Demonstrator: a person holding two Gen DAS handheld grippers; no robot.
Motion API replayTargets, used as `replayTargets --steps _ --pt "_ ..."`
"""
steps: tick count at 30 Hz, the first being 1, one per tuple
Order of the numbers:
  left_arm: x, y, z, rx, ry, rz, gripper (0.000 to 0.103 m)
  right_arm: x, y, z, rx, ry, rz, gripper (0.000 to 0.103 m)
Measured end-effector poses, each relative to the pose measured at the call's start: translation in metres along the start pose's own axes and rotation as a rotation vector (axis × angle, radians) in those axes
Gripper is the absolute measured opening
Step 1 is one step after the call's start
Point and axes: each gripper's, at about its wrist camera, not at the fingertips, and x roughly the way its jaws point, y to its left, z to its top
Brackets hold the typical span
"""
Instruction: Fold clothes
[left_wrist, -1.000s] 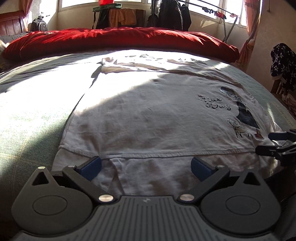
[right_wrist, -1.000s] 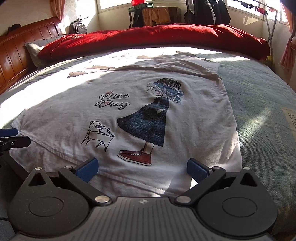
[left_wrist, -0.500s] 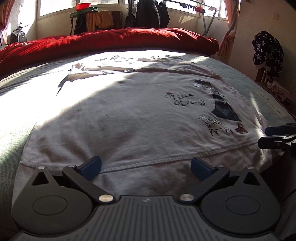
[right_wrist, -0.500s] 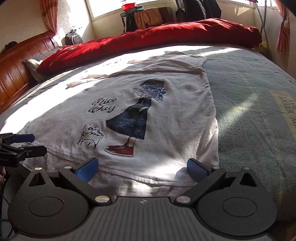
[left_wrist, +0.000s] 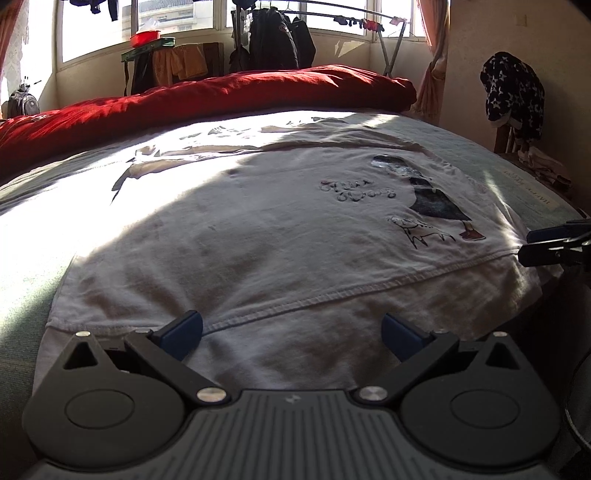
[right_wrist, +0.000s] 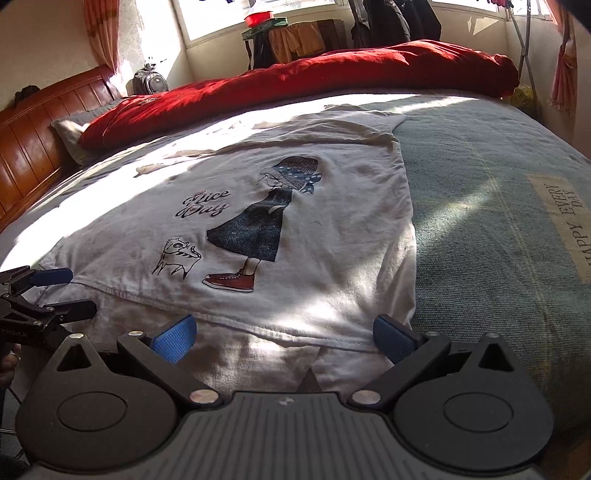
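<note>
White cotton T-shirt (right_wrist: 295, 236) printed with a girl lay flat on the grey-green bedspread (right_wrist: 498, 229); beyond the shirt a red quilt (right_wrist: 314, 74) ran below sunlit windows. At its near hem, left gripper (left_wrist: 291, 328) and right gripper (right_wrist: 284, 338) gaped, holding nothing.

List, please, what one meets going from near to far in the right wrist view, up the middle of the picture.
Right hand-held gripper → white T-shirt with its hem nearest → red shoes of the printed girl → her dotted hat → red quilt → window.
</note>
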Motion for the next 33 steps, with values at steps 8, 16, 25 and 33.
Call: replayTargets --steps 8,16,25,33 --pt "-0.015 -0.009 0.009 0.126 -0.006 0.079 0.102 -0.019 -0.006 0.012 0.053 -0.003 -0.022 0.103" --pt "-0.021 -0.055 -0.009 0.633 -0.011 0.149 0.102 -0.024 0.002 0.026 -0.025 -0.016 -0.041 0.103" --pt "0.001 -0.1 -0.023 0.854 -0.061 0.146 0.102 -0.026 0.012 0.022 -0.054 -0.018 -0.041 0.103" --pt "-0.005 -0.101 -0.007 0.863 -0.144 0.152 0.102 -0.043 0.009 0.022 -0.074 -0.052 -0.073 0.103"
